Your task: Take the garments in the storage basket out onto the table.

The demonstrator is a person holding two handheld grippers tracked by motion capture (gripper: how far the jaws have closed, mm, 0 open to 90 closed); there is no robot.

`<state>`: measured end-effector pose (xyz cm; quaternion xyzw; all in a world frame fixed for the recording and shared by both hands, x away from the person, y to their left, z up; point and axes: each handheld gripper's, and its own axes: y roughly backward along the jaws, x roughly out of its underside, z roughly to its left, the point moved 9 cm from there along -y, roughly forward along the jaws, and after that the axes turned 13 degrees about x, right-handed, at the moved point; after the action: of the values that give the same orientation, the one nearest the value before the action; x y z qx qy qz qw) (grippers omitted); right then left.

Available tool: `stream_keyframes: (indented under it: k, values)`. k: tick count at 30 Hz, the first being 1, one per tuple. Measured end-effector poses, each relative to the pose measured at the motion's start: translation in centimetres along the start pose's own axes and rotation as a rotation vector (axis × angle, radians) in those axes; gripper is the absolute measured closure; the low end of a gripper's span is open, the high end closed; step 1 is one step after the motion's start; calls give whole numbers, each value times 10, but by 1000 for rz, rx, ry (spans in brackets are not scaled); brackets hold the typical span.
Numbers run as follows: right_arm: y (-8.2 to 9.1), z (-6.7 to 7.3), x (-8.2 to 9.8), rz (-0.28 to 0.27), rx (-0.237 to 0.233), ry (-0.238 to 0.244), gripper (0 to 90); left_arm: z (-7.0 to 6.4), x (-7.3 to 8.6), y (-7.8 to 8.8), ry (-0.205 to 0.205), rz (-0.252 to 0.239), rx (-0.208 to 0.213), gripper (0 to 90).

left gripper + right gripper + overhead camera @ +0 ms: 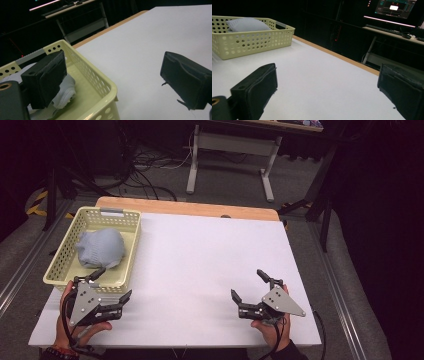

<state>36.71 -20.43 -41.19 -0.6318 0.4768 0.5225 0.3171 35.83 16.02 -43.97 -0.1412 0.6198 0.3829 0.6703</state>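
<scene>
Fingers (47,80) of left gripper (114,287) spread wide, nothing between them; one pad over the near corner of the yellow basket (131,251), the other (186,80) out over bare white table (210,260). Held low at the near left edge of the table, just beside the basket's near wall, not touching it as far as could be told. Grasped from below by the left hand (82,322), grey three-cornered plate on top, cable trailing past the wrist.

Fingers (255,91) of right gripper (250,287) likewise released and wide apart, gripping nothing, only white tabletop seen between the pads (403,92). Held at the near right part of the table, well apart from the basket, by the right hand (270,327). Pointed toward the left and slightly away, with the basket (252,37) far off in the right gripper view.

Grey cloth bundle (101,248) lay crumpled inside the basket, heaped against its middle and left side, rising about to the rim. Seen close in the left gripper view as pale ribbed fabric (66,91) on the basket floor, partly hidden behind the nearer finger. Seen in the right gripper view as a rounded grey mound (247,24) above the perforated wall.

Stood at the far left of the white table, the basket, long side running away from the person, wooden table edge (200,209) just beyond it. Desk legs (230,157) and cables on the dark floor farther back.
</scene>
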Motion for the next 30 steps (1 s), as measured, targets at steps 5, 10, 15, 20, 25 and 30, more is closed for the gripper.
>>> stream_keyframes:
  k: [5, 10, 15, 20, 25, 30]
  values:
    - [1, 6, 4, 5, -11, 23, 38, 2, 2, -3, 8, 17, 6, 76]
    - [4, 9, 3, -4, -10, 33, 38, 1, 4, -3, 7, 32, 11, 76]
    - [8, 11, 0, -21, -9, 47, 40, 4, 1, -3, 18, 16, 11, 79]
    - [11, 8, -2, -28, 6, 39, 41, 5, 0, -7, 9, 29, 22, 81]
    - [12, 7, -1, -27, 7, 31, 40, 11, 1, -6, 8, 52, 11, 85]
    - [10, 8, 2, -8, -2, 28, 40, 26, 2, 0, 37, 81, -16, 86]
